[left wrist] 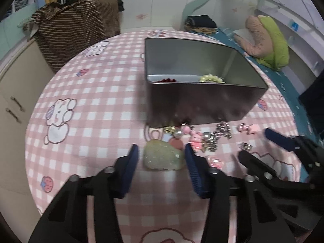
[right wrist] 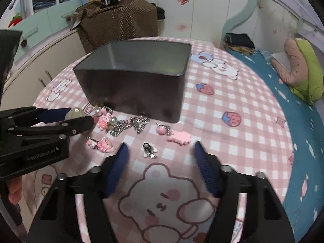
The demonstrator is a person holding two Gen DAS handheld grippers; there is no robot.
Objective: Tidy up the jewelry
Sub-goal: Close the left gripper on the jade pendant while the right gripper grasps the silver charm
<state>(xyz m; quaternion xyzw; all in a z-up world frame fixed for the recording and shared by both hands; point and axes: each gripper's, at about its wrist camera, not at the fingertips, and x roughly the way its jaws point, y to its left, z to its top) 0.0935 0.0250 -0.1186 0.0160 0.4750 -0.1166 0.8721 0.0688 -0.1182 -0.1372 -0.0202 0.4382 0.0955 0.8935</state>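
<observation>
Only a start has been made, by my reckoning: the metal tin (left wrist: 202, 99) on the desk (left wrist: 91, 105) holds a pale bead bracelet (left wrist: 211, 79) and some red beads (left wrist: 168, 80). Charms and the chain (right wrist: 129, 124) lie at its six o'clock side. The left hand-held gripper (left wrist: 162, 156) straddles the green stone (left wrist: 162, 158), jaws apart; the right hand-held gripper (right wrist: 160, 151) stands apart around a small silver charm (right wrist: 148, 150).

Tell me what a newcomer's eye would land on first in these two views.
First the big dark metal tin in the middle of the pink checked tablecloth, with beads already inside. Next the jumble of pink charms and silver chain strewn along its near side. The left gripper straddles a pale green stone; the right gripper brackets a small silver charm.
</observation>
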